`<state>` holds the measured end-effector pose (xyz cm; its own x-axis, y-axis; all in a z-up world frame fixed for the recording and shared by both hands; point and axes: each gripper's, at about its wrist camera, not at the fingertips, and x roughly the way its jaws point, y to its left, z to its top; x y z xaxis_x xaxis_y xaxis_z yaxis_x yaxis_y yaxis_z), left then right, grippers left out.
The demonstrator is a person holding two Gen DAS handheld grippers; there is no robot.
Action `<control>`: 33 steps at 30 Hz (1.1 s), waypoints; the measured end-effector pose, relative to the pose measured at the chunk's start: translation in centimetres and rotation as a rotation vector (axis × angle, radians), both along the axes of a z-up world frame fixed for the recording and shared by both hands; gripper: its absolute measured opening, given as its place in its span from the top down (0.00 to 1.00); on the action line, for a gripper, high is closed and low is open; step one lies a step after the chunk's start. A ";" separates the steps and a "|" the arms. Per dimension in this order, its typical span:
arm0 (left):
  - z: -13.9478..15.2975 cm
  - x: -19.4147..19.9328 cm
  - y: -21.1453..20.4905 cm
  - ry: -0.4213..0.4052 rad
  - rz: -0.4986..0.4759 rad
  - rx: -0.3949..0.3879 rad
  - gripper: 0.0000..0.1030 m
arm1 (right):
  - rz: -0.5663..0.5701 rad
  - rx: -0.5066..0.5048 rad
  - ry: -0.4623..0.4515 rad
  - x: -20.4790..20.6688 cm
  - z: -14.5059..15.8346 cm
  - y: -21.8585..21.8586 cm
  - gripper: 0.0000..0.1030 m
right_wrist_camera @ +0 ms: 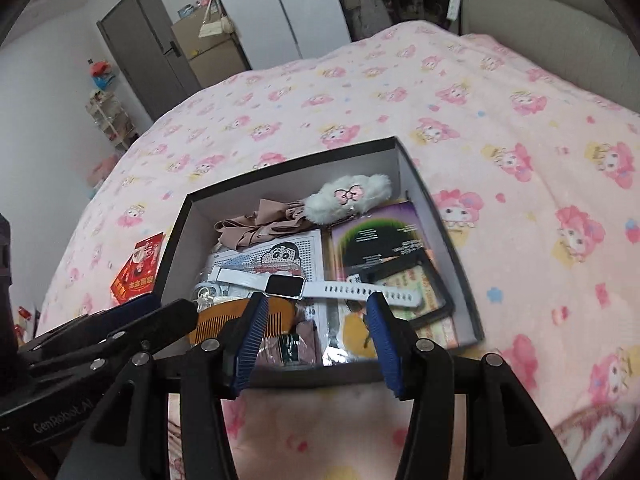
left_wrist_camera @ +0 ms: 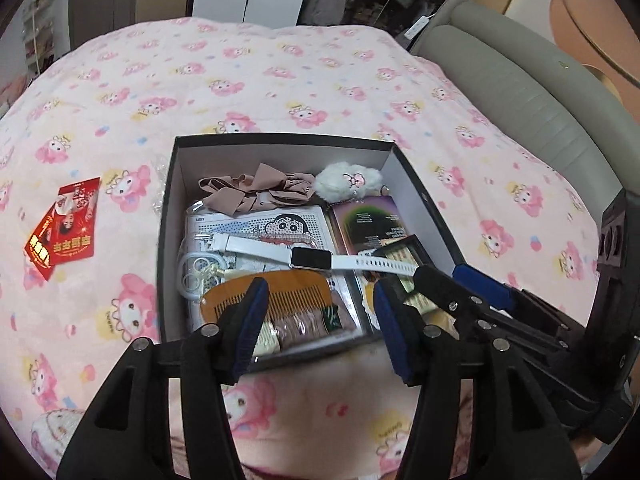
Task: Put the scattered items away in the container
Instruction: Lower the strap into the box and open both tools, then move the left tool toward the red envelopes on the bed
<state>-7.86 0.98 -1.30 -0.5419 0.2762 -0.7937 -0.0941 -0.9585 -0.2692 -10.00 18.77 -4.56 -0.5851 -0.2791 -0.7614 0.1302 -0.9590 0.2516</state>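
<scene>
A black box [left_wrist_camera: 167, 216] with a white inside sits on the pink blanket. In it lie a white watch [left_wrist_camera: 310, 258], a wooden comb [left_wrist_camera: 288, 292], a white plush [left_wrist_camera: 348, 182], beige straps [left_wrist_camera: 256, 192] and printed cards. Red packets [left_wrist_camera: 64, 224] lie on the blanket left of the box. My left gripper [left_wrist_camera: 319, 292] hovers open over the box's near edge with nothing between its fingers. My right gripper [right_wrist_camera: 317, 304] is open beside it, also holding nothing, above the watch [right_wrist_camera: 284, 285] and the comb [right_wrist_camera: 216, 318]. The red packets [right_wrist_camera: 138, 270] show left of the box [right_wrist_camera: 440, 240].
A grey padded headboard [left_wrist_camera: 520, 92] borders the bed on the right. A clear plastic wrapper [left_wrist_camera: 160, 184] lies against the box's left wall. A door [right_wrist_camera: 148, 52], cardboard boxes and shelves stand beyond the bed's far side.
</scene>
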 end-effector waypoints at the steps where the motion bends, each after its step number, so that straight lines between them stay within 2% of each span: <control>1: 0.2 0.5 -0.2 0.003 -0.004 0.001 0.44 | -0.001 0.005 0.009 0.4 0.3 -0.1 0.54; 7: 1.4 3.3 -1.2 0.042 -0.027 -0.022 0.43 | 0.005 0.011 0.033 2.8 1.7 -1.5 0.53; 12: 2.0 5.0 -3.7 0.052 -0.019 -0.001 0.43 | 0.042 0.013 0.040 4.1 2.4 -3.6 0.53; 17: 2.7 6.3 -6.0 0.070 -0.001 -0.014 0.43 | 0.074 0.067 0.060 5.3 3.2 -6.6 0.53; 21: 3.1 7.0 -8.2 0.081 0.014 0.008 0.43 | 0.113 0.046 0.066 5.6 3.7 -8.6 0.53; 27: 3.1 7.8 -12.0 0.086 0.075 0.013 0.43 | 0.175 0.038 0.051 5.4 3.7 -12.2 0.53; 33: 2.0 8.9 -17.1 0.075 0.162 0.033 0.43 | 0.265 0.050 0.031 5.0 3.1 -17.6 0.53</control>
<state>1.05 -16.13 0.74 -0.6385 0.2061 -0.7415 0.0397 -0.9534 -0.2992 -5.02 1.20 -1.49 -0.5202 -0.3879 -0.7609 0.3854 -0.9017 0.1962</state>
